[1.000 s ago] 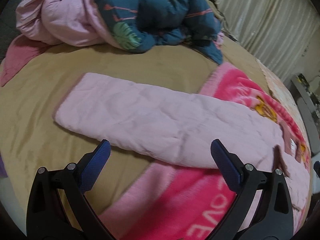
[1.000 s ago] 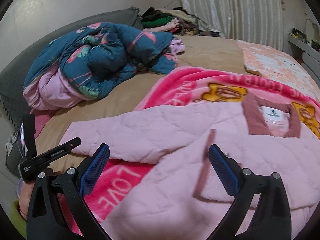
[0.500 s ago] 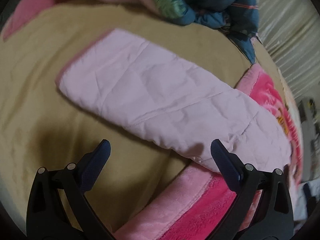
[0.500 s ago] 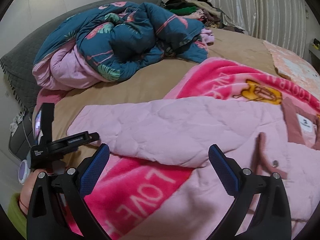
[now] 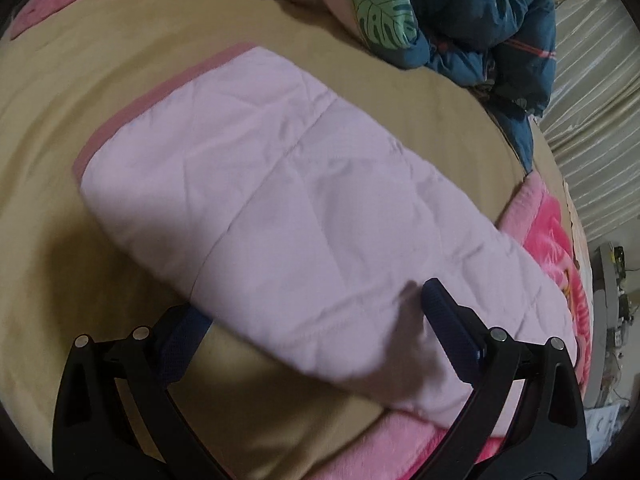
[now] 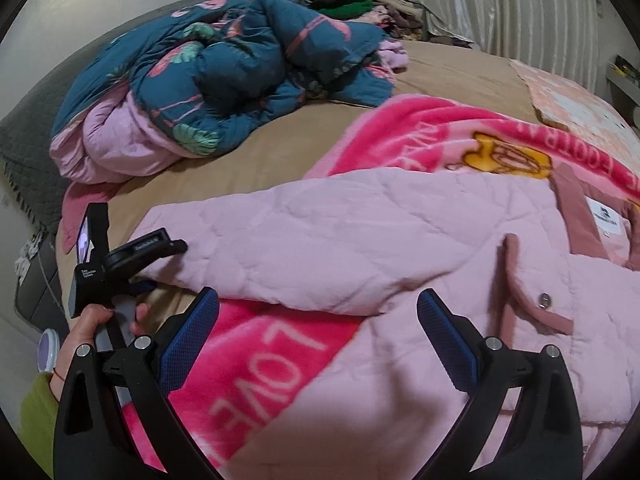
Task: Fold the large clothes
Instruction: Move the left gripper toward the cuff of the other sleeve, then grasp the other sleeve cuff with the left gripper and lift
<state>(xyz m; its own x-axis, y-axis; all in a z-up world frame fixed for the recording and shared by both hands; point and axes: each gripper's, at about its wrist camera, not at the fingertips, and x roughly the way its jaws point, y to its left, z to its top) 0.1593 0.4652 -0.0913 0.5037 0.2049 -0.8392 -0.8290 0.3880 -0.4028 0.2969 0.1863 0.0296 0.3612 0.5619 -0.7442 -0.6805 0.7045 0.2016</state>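
Beside rumpled teal duvet [image 6: 240, 72], pink jacket [image 6: 320, 240] on blanket [image 6: 280, 344] — both grippers' fingers released.

On the hot-pink fleece blanket [image 6: 280, 344], white letters spelling "LOVE" read upside down just below the pink quilted jacket's sleeve [image 6: 320, 240]. More white lettering on the blanket's upper band ends in "FOOT", the rest unclear. A white label [image 6: 606, 220] at the jacket's collar carries print too small to read.

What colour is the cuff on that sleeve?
Darker dusty pink on the cuff; clearest in the left wrist view.
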